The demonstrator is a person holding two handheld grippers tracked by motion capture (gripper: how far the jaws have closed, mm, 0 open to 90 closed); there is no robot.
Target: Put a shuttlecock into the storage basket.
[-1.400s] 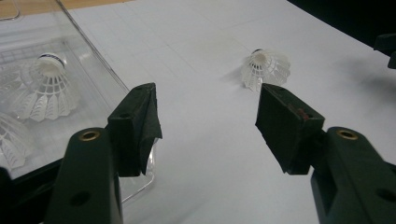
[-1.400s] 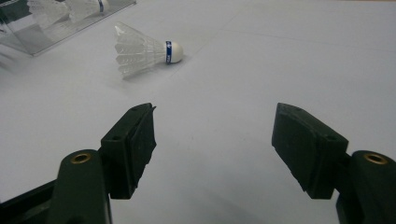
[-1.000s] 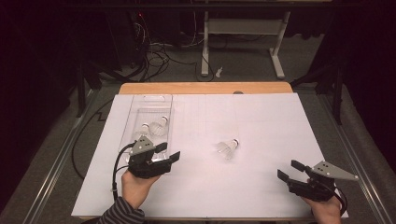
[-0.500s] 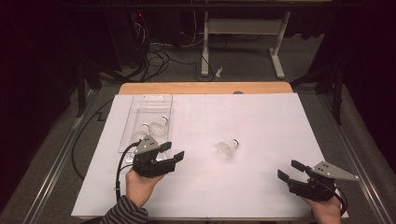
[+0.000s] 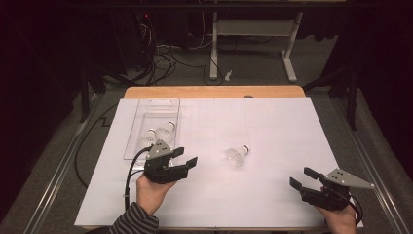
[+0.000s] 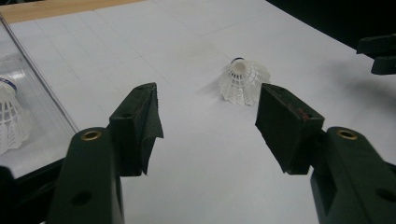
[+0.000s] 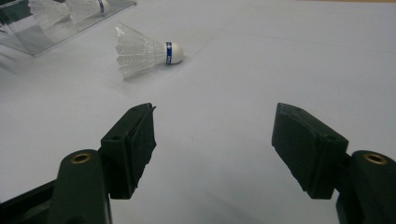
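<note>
I am at a bench (image 5: 292, 126) covered in white paper, a hand-held gripper in each hand. One white shuttlecock (image 5: 237, 155) lies on its side near the middle of the paper, apart from everything else, its cork tip pointing up and away from me and its feather skirt toward me. It is the piece in hand. My left hand-held gripper (image 5: 186, 157) hovers just left of it with its jaws spread wide, nothing between them. In the left gripper view the shuttlecock (image 6: 243, 80) sits ahead, between the two jaws but beyond their tips, so I judge the spread is set to take in the skirt on a short reach forward.

To the far left lies a clear plastic tray (image 5: 138, 141) with two more shuttlecocks (image 5: 159, 133) lying in it, which I take to be where the loose one belongs.

My right hand-held gripper (image 5: 302, 178) rests low at the near right corner, well apart from the shuttlecock (image 7: 145, 50), its jaws also wide and empty. It seems parked there to leave the left a free path.
</note>
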